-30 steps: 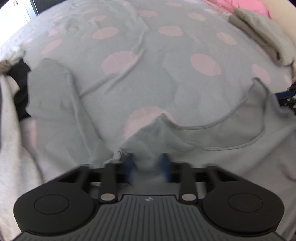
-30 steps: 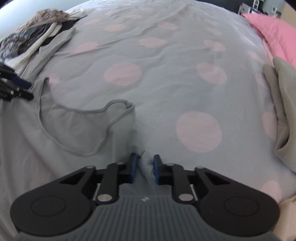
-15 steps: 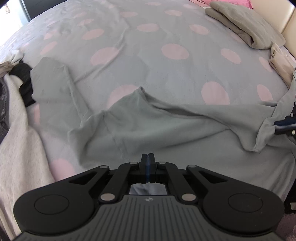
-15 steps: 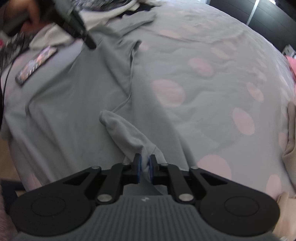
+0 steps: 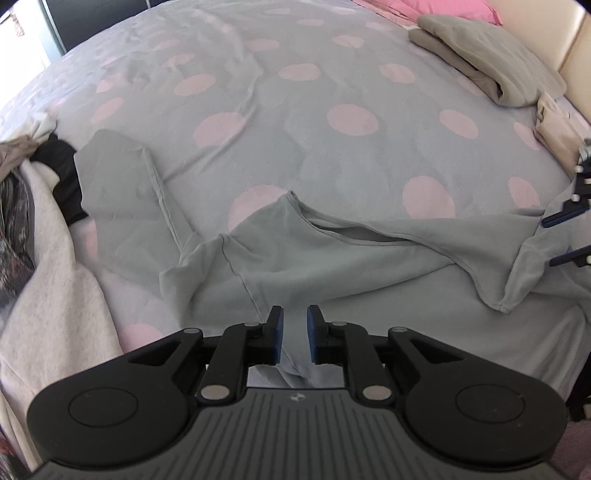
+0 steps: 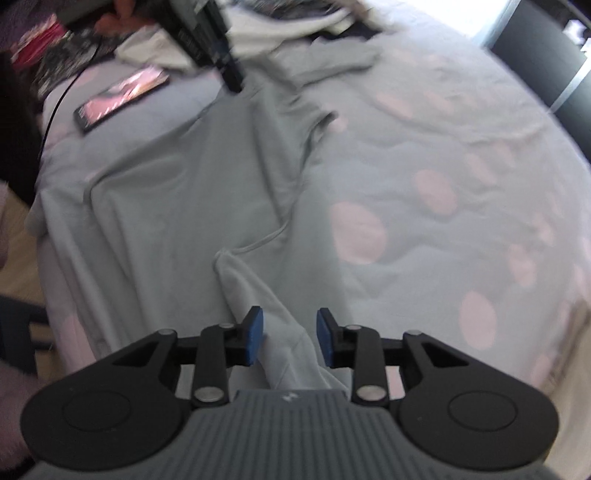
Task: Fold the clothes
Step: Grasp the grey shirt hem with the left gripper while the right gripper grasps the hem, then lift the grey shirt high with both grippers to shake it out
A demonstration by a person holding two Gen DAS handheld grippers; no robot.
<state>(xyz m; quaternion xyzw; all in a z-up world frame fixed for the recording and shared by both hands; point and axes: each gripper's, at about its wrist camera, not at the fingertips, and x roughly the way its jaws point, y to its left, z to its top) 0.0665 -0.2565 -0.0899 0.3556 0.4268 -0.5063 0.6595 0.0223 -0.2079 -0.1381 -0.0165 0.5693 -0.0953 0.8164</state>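
Grey shirt (image 5: 332,258) sprawls across lower centre of the spotted duvet (image 5: 332,155), thin, limp, light. Left gripper (image 5: 294,334) and right gripper (image 6: 289,334) jaws opening, fabric between but seemingly loose. Best held at shoulder seams or hem.

Soft matt grey shirt (image 5: 332,266) on a matt spotted bedspread (image 5: 332,155); fuzzy white fleece (image 5: 55,266); glossy phone (image 6: 122,98).

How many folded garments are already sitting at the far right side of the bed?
2: a folded taupe-grey garment near the pink pillow, and a smaller folded beige garment just nearer, partly cut off; others may be hidden.
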